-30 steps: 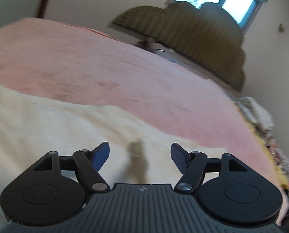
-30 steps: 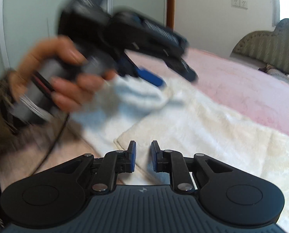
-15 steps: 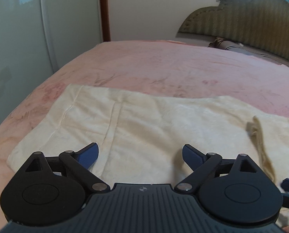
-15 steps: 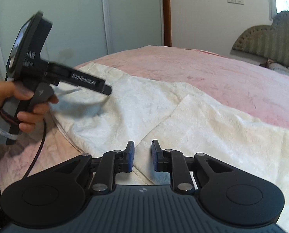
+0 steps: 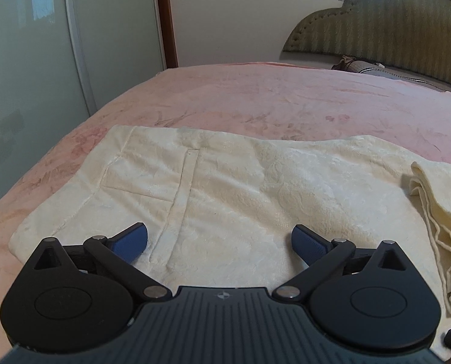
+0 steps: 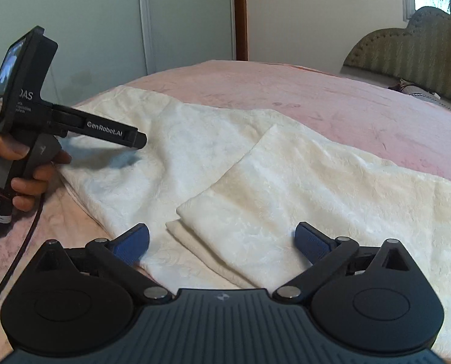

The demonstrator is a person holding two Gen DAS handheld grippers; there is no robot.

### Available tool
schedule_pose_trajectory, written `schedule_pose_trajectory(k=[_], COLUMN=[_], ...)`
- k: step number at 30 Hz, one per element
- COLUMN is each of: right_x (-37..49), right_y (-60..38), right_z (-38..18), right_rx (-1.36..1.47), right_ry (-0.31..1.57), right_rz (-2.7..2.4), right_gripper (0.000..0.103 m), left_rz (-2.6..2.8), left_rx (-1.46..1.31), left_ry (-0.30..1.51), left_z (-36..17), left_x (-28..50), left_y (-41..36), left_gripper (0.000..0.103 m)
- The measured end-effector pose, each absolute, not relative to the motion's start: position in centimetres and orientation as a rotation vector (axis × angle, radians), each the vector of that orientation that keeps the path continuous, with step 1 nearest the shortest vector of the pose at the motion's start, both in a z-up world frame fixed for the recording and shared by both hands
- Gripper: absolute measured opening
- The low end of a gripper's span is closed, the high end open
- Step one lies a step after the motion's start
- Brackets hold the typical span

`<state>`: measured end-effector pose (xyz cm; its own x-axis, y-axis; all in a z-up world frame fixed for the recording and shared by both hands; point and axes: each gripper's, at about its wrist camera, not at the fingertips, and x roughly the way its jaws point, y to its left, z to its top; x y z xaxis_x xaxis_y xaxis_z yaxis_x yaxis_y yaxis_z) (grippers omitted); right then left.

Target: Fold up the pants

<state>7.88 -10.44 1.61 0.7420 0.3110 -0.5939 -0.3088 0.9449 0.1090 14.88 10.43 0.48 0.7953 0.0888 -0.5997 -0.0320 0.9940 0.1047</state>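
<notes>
Nearest, the right gripper (image 6: 222,242) has just sprung its jaws wide and grips nothing, so the doubled leg end (image 6: 240,221) it hovers over lies free. The left gripper (image 5: 219,241), jaws also just opened wide and empty, hangs over the waist end by the pocket seam (image 5: 180,200), likely to leave the layers undisturbed. The cream pants (image 6: 286,176) sit partly folded on the pink bedspread (image 5: 270,97). Beyond stands the headboard (image 5: 392,21).
</notes>
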Motion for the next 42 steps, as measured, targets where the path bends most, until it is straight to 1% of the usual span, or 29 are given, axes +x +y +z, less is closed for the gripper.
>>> schedule_pose_trajectory(k=[9,14,17,20,24,28,31,33,35,38,41,42], right_x=[7.9,8.0,8.3,7.5,6.3,6.5,6.1,6.3,7.0,8.9,10.1,10.4], right_y=[-9.8,-9.8,-9.0,-7.3,-2.6,2.9,6.5,8.3,9.3,10.9,13.3,13.9], right_z=[1.6,1.6,2.6,4.3,5.9,4.6,2.8,2.0,2.0,2.0,1.5,1.5], right_rx=[-0.031,-0.026,-0.041,-0.110,-0.275,-0.492,-0.712,-0.801,-0.803,-0.791,-0.848,-0.858], right_ry=[0.660,0.668,0.718,0.625,0.487,0.474,0.391,0.336,0.327,0.334,0.276,0.258], right_rz=[0.321,0.312,0.262,0.286,0.417,0.494,0.447,0.431,0.454,0.453,0.419,0.413], right_gripper=[0.103,0.103,0.103,0.103,0.103,0.103,0.103,0.103,0.103,0.103,0.103,0.103], left_rz=[0.053,0.041,0.140,0.221,0.300,0.309,0.272,0.241,0.193,0.103,0.063,0.063], left_rx=[0.072,0.062,0.082,0.058,-0.031,-0.240,-0.362,-0.408,-0.457,-0.560,-0.652,-0.676], left_ry=[0.596,0.591,0.545,0.529,0.576,0.655,0.693,0.714,0.738,0.768,0.802,0.802], left_z=[0.1,1.1,1.8,2.4,3.3,4.0,4.6,4.6,4.7,4.3,3.4,3.3], left_x=[13.9,12.6,11.3,10.5,10.1,9.4,9.0,8.9,8.9,9.3,10.1,10.3], left_y=[10.8,12.1,13.9,16.9,21.2,25.6,27.6,28.3,28.5,28.9,29.2,29.4], left_gripper=[0.103,0.099,0.098,0.100,0.100,0.099,0.097,0.095,0.094,0.096,0.096,0.098])
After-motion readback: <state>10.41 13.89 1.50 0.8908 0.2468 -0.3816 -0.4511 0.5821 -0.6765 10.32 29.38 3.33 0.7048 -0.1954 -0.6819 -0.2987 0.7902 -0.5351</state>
